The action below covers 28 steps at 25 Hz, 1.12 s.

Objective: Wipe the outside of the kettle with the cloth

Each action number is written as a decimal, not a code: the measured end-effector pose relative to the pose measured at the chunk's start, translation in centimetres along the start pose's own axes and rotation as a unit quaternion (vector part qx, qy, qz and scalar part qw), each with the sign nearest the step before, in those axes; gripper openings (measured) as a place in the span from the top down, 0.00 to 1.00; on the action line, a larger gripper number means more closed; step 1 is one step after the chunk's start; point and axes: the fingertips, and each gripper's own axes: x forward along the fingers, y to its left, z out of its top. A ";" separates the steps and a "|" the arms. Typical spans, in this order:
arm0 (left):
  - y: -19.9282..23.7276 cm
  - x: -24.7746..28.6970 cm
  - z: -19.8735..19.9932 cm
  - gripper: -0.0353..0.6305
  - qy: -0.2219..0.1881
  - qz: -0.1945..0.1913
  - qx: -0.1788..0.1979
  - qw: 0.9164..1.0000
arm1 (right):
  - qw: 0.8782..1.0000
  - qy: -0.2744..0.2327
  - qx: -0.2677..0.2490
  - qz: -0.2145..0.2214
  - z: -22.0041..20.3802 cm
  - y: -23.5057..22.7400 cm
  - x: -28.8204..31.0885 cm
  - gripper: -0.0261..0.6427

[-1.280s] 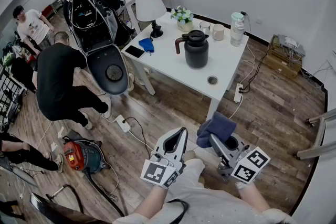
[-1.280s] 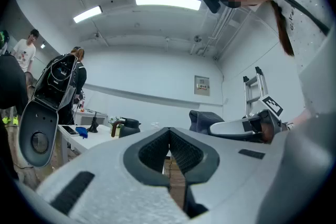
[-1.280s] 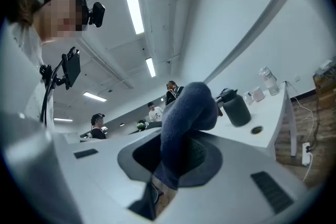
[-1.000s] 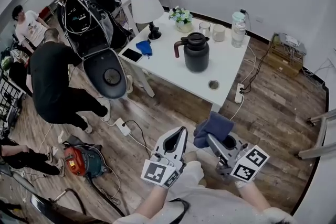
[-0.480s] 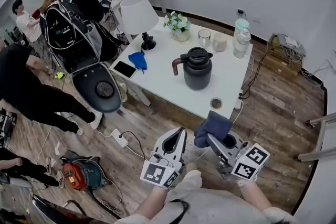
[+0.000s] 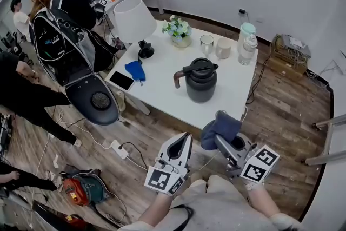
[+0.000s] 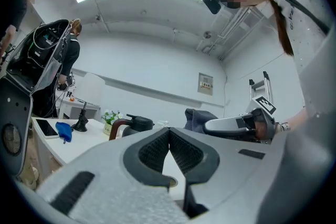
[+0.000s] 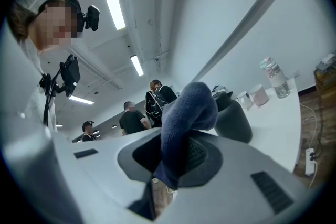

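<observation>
Kettle (image 6: 201, 81): dark, squat, upright near the middle of the white surface (image 6: 157, 92). It is well apart from both tools, which are off the near edge of the surface.

Left hand-held gripper (image 6: 187, 137): jaws closed pad to pad, nothing between them. Right hand-held gripper (image 6: 219, 140): clamped on the blue cloth (image 6: 220, 127), which bunches above the jaw tips and flops over them.

Handling, judged:
- Kettle body is rigid with a smooth finish, so probably slick. I cannot tell whether it is filled, so its weight is unknown. If light, it may slide or turn under sideways wiping pressure.
- Best hold is the handle (image 6: 179, 77), the only part narrow enough for 2 jaws. The free left tool could steady it there.
- Cloth is soft, thick and limp. It will mould to the curved wall, but a loose fold could drag. The current pinch is near 1 end, which leaves a good pad of fabric forward.

Orientation:
- Kettle long axis is vertical, lid up.
- In the head view the handle arcs out to the picture's left, toward the lamp (image 6: 133, 21). The lid lever points the opposite way.
- The side facing the person is bare wall, open for the first pass.
- The cloth bunch extends forward from the jaws, toward the kettle.
</observation>
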 end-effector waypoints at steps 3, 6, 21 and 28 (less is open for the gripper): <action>0.7 0.8 -0.3 0.94 0.003 0.004 -0.002 1.000 | 1.000 0.005 0.008 -0.005 0.1 -1.2 0.4 0.88; 1.8 1.9 -0.6 0.94 0.004 0.015 -0.001 1.000 | 1.000 0.012 0.011 -0.009 0.4 -2.9 1.0 0.88; 6.7 11.3 0.3 0.94 0.002 0.070 0.055 0.996 | 0.994 0.029 0.060 0.092 3.9 -11.3 6.7 0.88; 9.3 13.9 1.4 0.94 -0.004 0.092 0.084 0.992 | 0.983 0.023 0.126 0.131 3.7 -14.0 9.9 0.88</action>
